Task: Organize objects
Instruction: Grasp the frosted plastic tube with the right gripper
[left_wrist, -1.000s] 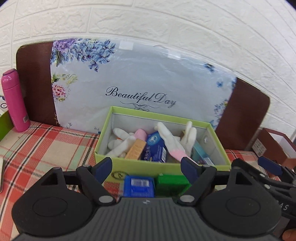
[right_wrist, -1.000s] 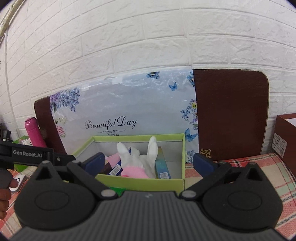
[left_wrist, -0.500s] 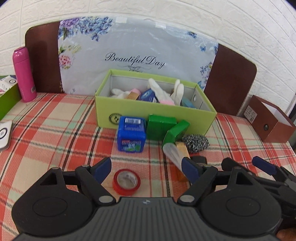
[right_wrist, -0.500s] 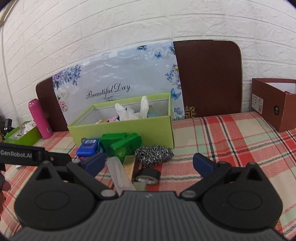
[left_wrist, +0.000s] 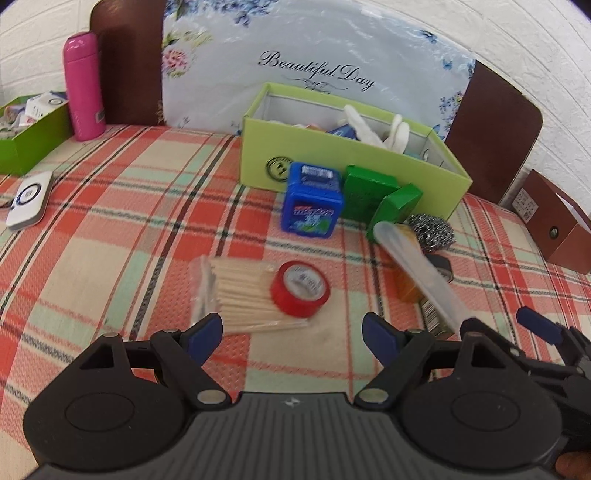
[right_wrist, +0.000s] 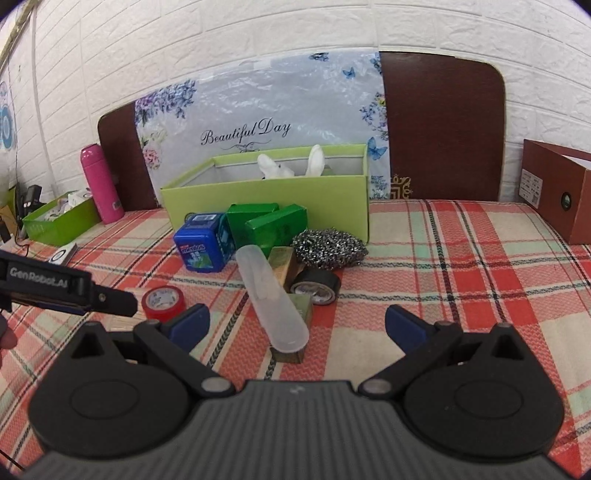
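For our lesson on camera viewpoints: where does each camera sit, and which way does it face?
Left wrist: on the left gripper, angled down at the red tape roll; its open fingers show.
Right wrist: on the right gripper, facing the green box; its open fingers show.
Both share the box, tape roll and clear case.

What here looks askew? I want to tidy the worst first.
The clear plastic case lies tilted, propped across small boxes rather than flat on the cloth. A green box behind it also leans, tipped against its neighbour.
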